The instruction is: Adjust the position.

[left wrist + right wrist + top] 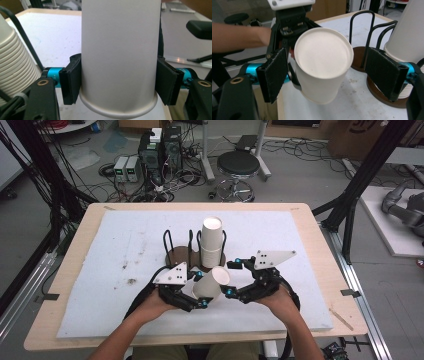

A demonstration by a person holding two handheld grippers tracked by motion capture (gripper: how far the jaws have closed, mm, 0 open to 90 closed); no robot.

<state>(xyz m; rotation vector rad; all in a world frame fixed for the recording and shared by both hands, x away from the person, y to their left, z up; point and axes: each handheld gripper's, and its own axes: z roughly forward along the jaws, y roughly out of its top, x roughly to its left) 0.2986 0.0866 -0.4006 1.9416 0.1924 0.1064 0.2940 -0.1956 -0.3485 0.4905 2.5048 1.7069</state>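
White padding [125, 285] covers a wooden table [75, 250]; cables litter the grey floor [310, 175].

A white paper cup [211, 283] is held off the tabletop, tilted, its closed base (flat and round) facing the right tongs. The left tongs [117, 82] clamp it near the rolled rim.

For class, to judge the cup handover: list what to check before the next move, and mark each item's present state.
1. Left gripper fingers press on the single paper cup near its rim: ok.
2. Right gripper fingers stand clear of the cup: ok.
3. Cup undented: ok.
4. Cup stack upright in the wire holder: ok.
5. Grip firm enough: cannot tell.
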